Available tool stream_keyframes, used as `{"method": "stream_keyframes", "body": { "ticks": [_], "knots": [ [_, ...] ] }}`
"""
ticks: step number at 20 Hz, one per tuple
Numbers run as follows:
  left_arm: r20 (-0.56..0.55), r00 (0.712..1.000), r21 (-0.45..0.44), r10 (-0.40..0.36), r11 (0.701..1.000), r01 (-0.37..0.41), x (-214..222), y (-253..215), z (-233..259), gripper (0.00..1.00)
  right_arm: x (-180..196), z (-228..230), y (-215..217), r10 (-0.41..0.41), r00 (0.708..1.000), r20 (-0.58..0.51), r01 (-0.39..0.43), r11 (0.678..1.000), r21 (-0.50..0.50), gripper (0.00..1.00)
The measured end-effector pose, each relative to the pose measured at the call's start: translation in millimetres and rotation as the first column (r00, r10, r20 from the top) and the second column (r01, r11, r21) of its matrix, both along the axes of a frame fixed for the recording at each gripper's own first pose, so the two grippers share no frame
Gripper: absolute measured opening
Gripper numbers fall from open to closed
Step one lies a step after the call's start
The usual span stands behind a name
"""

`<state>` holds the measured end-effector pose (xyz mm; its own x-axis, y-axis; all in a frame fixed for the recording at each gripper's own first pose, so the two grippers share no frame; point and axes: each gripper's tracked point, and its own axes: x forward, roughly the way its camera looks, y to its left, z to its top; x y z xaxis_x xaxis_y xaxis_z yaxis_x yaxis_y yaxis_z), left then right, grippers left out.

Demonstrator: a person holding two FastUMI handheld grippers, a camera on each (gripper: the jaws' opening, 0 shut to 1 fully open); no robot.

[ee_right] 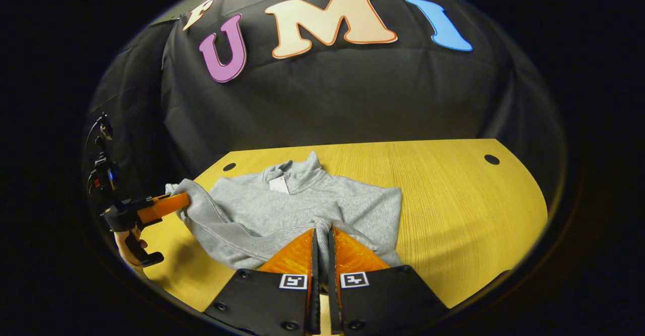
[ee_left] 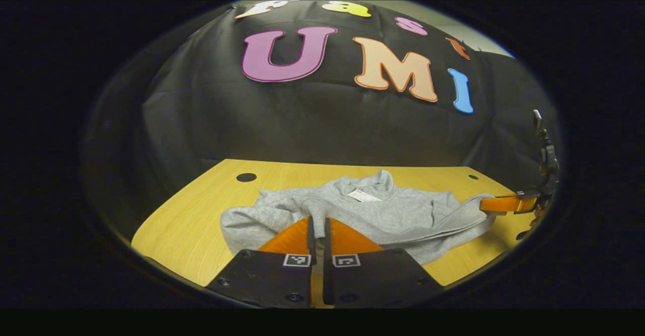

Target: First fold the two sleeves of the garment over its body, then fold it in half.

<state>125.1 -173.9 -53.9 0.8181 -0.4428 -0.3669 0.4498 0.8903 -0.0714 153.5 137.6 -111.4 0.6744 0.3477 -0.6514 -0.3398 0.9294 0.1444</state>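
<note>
Here each claw (ee_left: 318, 225) (ee_right: 321, 238) pinches the grey garment's (ee_left: 383, 210) near edge.

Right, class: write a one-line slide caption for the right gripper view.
Right gripper pinches the grey garment on the wooden table while the left gripper grips its sleeve.

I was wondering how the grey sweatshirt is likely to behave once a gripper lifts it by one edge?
The sweatshirt would probably flop and drape: it already lies in soft folds and bunches near the left gripper. Its thick-looking fabric suggests moderate weight, so the far side may drag on the table rather than lift. It looks unlikely to slip between the right gripper fingers.
</note>
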Motion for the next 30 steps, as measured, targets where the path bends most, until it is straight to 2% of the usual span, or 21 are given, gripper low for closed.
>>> {"method": "stream_keyframes", "body": {
  "ticks": [5, 7, 8, 9, 10, 11, 12, 13, 14, 15, 16, 17, 19, 20, 22, 23, 25, 27, 28, 30],
  "knots": [
    [-0.012, 1.0, 0.024, 0.0, 1.0, 0.0, 7, -5, -13, 0.0, 8, -9, -1, -0.007, 1.0, -0.025, 0.007, 1.0, 0.014, 0.09],
    [-0.002, 1.0, 0.035, 0.006, 0.999, -0.006, 11, -4, -14, 0.04, 13, -10, -2, -0.021, 0.999, -0.024, 0.021, 1.0, 0.019, 0.11],
    [0.014, 1.0, 0.042, 0.014, 0.999, -0.015, 15, -1, -10, 0.06, 18, -9, -7, -0.036, 0.999, -0.005, 0.036, 0.999, 0.006, 0.19],
    [0.03, 0.999, 0.039, 0.016, 0.999, -0.017, 17, -1, -7, 0.08, 22, -5, -10, -0.041, 0.999, 0.01, 0.041, 0.999, 0.01, 0.19],
    [0.041, 0.999, 0.044, 0.013, 0.999, -0.015, 19, -2, -4, 0.1, 25, -2, -10, -0.048, 0.999, 0.013, 0.048, 0.999, 0.02, 0.32],
    [0.051, 0.999, 0.042, 0.006, 0.999, -0.008, 18, -3, -3, 0.13, 27, 0, -12, -0.055, 0.998, 0.012, 0.055, 0.998, 0.031, 0.38],
    [0.063, 0.998, 0.04, 0.009, 0.999, -0.012, 18, -2, 2, 0.42, 28, 4, -14, -0.062, 0.998, 0.019, 0.061, 0.997, 0.04, 0.63],
    [0.073, 0.997, 0.039, 0.016, 0.999, -0.019, 20, -3, 6, 0.71, 30, 7, -17, -0.068, 0.997, 0.033, 0.066, 0.997, 0.039, 0.73],
    [0.082, 0.996, 0.038, 0.031, 0.999, -0.034, 24, -2, 3, 1.0, 34, 11, -16, -0.06, 0.997, 0.053, 0.058, 0.997, 0.045, 0.96],
    [0.092, 0.995, 0.035, 0.044, 0.998, -0.047, 22, 1, 9, 0.99, 34, 17, -17, -0.056, 0.995, 0.077, 0.052, 0.998, 0.042, 0.99],
    [0.107, 0.993, 0.031, 0.058, 0.998, -0.062, 22, 4, 16, 0.92, 35, 26, -18, -0.05, 0.993, 0.107, 0.046, 0.998, 0.041, 0.93],
    [0.127, 0.989, 0.023, 0.071, 0.997, -0.075, 21, 9, 22, 0.94, 34, 35, -17, -0.045, 0.99, 0.134, 0.039, 0.998, 0.048, 0.98],
    [0.172, 0.981, 0.007, 0.087, 0.996, -0.089, 17, 15, 42, 0.92, 30, 55, -14, -0.04, 0.983, 0.178, 0.026, 0.997, 0.077, 0.94],
    [0.197, 0.976, -0.001, 0.095, 0.995, -0.097, 14, 19, 53, 0.92, 26, 65, -14, -0.041, 0.979, 0.2, 0.024, 0.996, 0.086, 0.98],
    [0.243, 0.965, -0.017, 0.103, 0.995, -0.102, 5, 27, 76, 0.92, 20, 84, -18, -0.05, 0.967, 0.252, 0.028, 0.996, 0.09, 0.98],
    [0.263, 0.958, -0.027, 0.113, 0.994, -0.109, 0, 32, 86, 0.94, 13, 92, -20, -0.053, 0.96, 0.274, 0.03, 0.996, 0.088, 0.98],
    [0.286, 0.95, -0.047, 0.125, 0.992, -0.116, -13, 44, 101, 0.89, -4, 108, -19, -0.052, 0.947, 0.316, 0.02, 0.995, 0.102, 0.98],
    [0.31, 0.94, -0.071, 0.14, 0.99, -0.124, -27, 56, 111, 0.88, -25, 121, -17, -0.049, 0.937, 0.347, 0.004, 0.992, 0.129, 0.97],
    [0.324, 0.935, -0.071, 0.144, 0.989, -0.128, -34, 63, 113, 0.94, -36, 127, -17, -0.046, 0.93, 0.364, -0.004, 0.991, 0.135, 0.97],
    [0.349, 0.923, -0.054, 0.161, 0.987, -0.152, -47, 82, 109, 0.91, -57, 133, -19, -0.044, 0.915, 0.4, -0.013, 0.99, 0.138, 0.97]
  ]
}}
